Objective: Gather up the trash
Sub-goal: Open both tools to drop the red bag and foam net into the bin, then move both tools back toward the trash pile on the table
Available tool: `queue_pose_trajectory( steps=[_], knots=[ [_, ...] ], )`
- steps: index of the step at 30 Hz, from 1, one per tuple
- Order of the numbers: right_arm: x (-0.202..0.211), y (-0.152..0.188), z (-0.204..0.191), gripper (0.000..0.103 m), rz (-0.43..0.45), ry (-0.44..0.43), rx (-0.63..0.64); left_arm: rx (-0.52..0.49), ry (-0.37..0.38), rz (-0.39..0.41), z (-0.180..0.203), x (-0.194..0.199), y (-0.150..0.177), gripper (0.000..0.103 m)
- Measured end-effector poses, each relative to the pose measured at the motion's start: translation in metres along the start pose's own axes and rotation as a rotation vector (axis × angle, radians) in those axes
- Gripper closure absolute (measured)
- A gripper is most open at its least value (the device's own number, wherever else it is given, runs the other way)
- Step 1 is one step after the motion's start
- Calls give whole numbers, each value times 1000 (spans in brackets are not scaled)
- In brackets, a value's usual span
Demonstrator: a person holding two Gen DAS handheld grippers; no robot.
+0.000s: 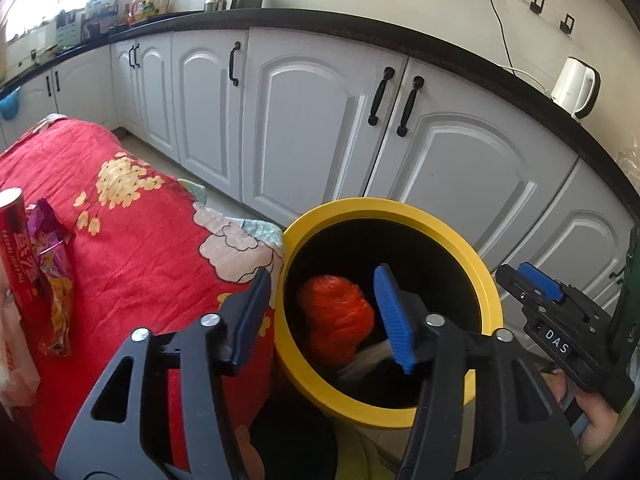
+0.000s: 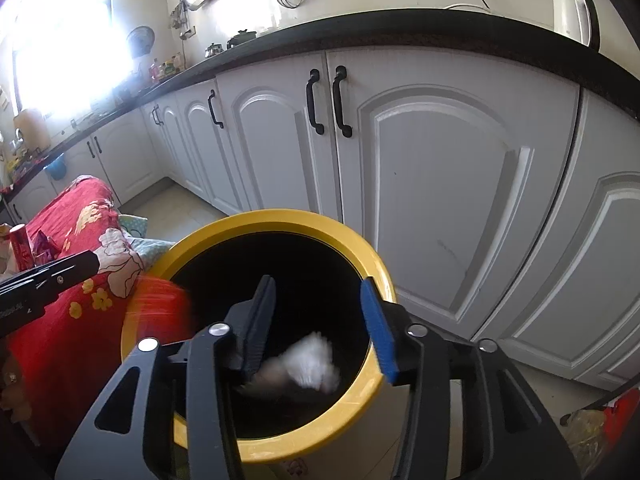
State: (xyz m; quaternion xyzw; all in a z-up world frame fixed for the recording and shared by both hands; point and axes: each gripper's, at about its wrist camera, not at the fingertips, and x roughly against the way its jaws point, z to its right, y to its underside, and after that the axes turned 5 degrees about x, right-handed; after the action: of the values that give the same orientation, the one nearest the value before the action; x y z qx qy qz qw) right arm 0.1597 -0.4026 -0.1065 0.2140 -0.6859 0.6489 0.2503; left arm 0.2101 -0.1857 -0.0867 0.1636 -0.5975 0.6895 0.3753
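A yellow-rimmed bin (image 1: pixel 486 280) with a black inside stands beside the table. Both grippers hover over its mouth. My left gripper (image 1: pixel 324 312) is open and empty; an orange net-like wad (image 1: pixel 336 316) is in the air between its fingers, over the bin. In the right wrist view the bin (image 2: pixel 276 218) fills the middle, and the orange wad (image 2: pixel 160 308) is a blur at its left rim. My right gripper (image 2: pixel 320 328) is open, with a blurred white crumpled tissue (image 2: pixel 314 364) below it inside the bin. The right gripper also shows in the left wrist view (image 1: pixel 540 284).
A table with a red flowered cloth (image 1: pixel 132 232) lies left of the bin. On it stand a red can (image 1: pixel 16 256), a purple snack wrapper (image 1: pixel 54 280) and a pale bag (image 1: pixel 12 360). White cabinets (image 1: pixel 312 128) with a black counter run behind. A white kettle (image 1: pixel 576 86) stands on the counter.
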Motion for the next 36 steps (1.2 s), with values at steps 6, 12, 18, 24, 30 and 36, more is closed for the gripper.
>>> queue_pose_trajectory(
  steps=[6,12,18,24,30,36],
  knots=[
    [6,-3,-2,47,20,-13,-10,42,7,29,-11,15,1,15],
    [16,-6,-8,37,41,-48,-27,67,-15,63,-21,37,2,11],
    [32,-14,-20,32,78,-90,-27,90,-42,114,-31,64,-3,11],
    [46,-21,-37,29,105,-130,-9,101,-69,163,-43,90,-4,11],
    [58,-24,-54,26,120,-167,10,112,-97,201,-57,113,-2,11],
    [70,-27,-75,25,130,-217,34,133,-130,243,-74,138,0,11]
  ],
)
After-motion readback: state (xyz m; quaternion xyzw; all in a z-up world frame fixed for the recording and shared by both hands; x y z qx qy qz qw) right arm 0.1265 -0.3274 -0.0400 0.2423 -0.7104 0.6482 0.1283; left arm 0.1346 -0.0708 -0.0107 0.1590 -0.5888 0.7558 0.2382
